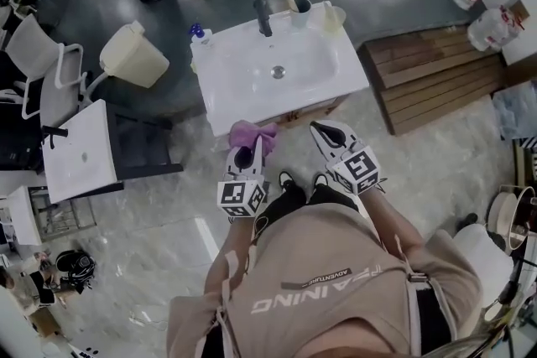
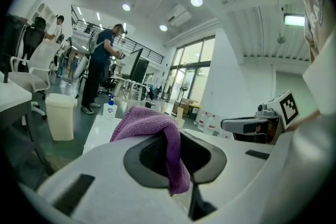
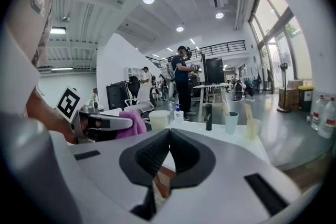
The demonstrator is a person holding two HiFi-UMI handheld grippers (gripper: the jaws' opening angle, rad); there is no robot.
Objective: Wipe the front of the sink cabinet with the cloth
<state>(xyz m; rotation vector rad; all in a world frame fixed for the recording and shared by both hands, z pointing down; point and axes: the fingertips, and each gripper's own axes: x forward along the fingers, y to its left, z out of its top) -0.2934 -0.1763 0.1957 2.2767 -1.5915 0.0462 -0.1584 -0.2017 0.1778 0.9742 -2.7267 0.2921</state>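
Note:
The white sink (image 1: 252, 84) sits on a wooden cabinet whose front (image 1: 312, 111) shows as a thin strip below the basin edge. My left gripper (image 1: 249, 148) is shut on a purple cloth (image 1: 252, 133) held just in front of the cabinet's left part. In the left gripper view the cloth (image 2: 152, 122) bunches above the jaws and hangs down between them. My right gripper (image 1: 323, 131) hovers beside it at the cabinet's right part, shut, with nothing between its fingers. The right gripper view shows its jaws (image 3: 169, 145) meeting, with the cloth (image 3: 138, 122) at the left.
A faucet (image 1: 263, 15), a soap bottle (image 1: 199, 33) and cups (image 1: 301, 10) stand along the sink's far edge. A beige bin (image 1: 134, 54) is at the left, a wooden pallet (image 1: 436, 75) at the right, a white table (image 1: 80, 151) nearer left. My feet (image 1: 287, 180) are on the marble floor.

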